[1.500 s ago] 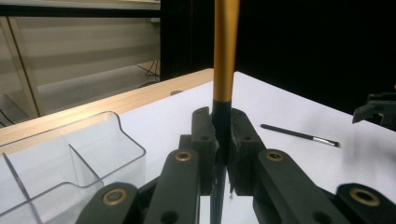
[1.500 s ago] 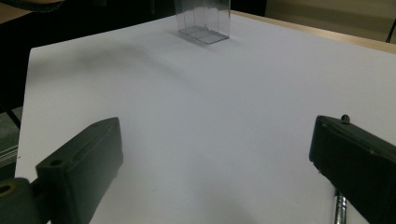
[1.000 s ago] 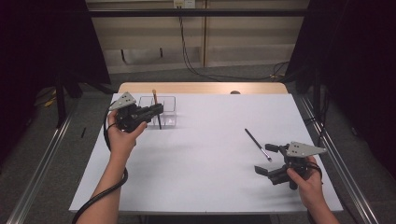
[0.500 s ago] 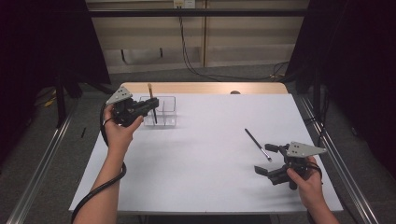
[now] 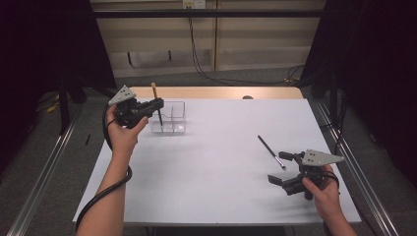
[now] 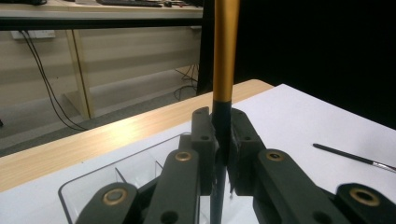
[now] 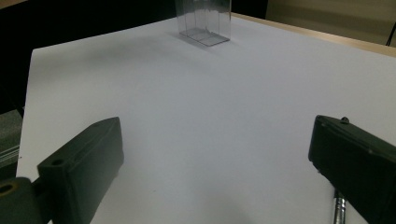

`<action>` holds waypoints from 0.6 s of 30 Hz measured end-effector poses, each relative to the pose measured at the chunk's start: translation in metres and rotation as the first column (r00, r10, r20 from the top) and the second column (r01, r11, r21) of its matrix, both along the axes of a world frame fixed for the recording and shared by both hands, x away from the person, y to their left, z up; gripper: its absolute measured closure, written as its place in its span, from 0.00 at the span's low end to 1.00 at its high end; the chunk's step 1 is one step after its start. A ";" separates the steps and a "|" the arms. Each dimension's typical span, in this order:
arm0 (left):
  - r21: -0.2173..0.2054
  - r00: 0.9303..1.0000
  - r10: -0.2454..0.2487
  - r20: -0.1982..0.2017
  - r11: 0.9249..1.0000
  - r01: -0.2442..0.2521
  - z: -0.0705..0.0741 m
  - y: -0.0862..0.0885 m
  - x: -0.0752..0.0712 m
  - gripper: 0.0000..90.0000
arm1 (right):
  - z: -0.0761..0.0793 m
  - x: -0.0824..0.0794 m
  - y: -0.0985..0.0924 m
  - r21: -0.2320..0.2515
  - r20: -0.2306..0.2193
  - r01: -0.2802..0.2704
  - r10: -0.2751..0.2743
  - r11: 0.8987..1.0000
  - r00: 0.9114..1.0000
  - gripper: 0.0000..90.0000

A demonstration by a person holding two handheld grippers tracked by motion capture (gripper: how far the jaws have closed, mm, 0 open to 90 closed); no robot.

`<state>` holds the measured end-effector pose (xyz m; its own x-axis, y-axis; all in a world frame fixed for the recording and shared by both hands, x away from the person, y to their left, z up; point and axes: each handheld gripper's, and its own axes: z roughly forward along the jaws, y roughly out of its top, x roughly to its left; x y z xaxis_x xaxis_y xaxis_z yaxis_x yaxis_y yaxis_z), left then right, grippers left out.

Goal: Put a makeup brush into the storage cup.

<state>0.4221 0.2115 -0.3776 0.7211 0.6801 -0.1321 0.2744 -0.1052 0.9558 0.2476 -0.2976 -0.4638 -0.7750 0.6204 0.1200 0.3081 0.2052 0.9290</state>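
White table (image 5: 206,172) fills the space, dark room all round. Clear box (image 5: 173,118) sits at the far left, and the left gripper (image 5: 156,104) is clamped on a brush (image 5: 156,102), upright above that box. Looks light, stiff and slick, so I'd grip it low on the dark part. Right gripper (image 5: 286,167) gapes wide, holding nothing, just beside a second brush (image 5: 271,152) lying flat.

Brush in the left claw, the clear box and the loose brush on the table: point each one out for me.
Held brush (image 6: 226,56), left gripper view, on its golden handle.
Clear box (image 5: 175,118), high view, on its front wall.
Loose brush (image 5: 268,147), high view, on its dark handle.
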 end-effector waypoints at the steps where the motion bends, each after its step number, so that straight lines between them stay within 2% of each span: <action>1: 0.000 1.000 0.003 -0.003 1.000 -0.003 0.000 0.001 0.001 0.92 | 0.000 0.000 0.000 0.000 0.001 -0.001 0.001 1.000 1.000 0.03; 7: -0.012 1.000 0.025 -0.005 1.000 -0.025 0.001 0.004 0.005 0.92 | 0.000 0.000 0.000 0.001 -0.001 -0.002 0.002 1.000 1.000 0.03; 9: -0.002 1.000 0.028 -0.002 1.000 -0.028 0.002 0.004 0.006 0.92 | 0.000 0.000 0.000 0.002 0.001 -0.002 0.002 1.000 1.000 0.03; 18: -0.002 0.999 0.042 -0.003 0.999 -0.042 0.006 0.005 0.012 0.92 | 0.000 0.000 0.000 -0.001 0.003 -0.006 0.006 1.000 1.000 0.03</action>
<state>0.4338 0.2164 -0.3714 0.6917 0.7093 -0.1361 0.2816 -0.0914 0.9552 0.2475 -0.2971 -0.4640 -0.7793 0.6156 0.1170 0.3036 0.2076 0.9299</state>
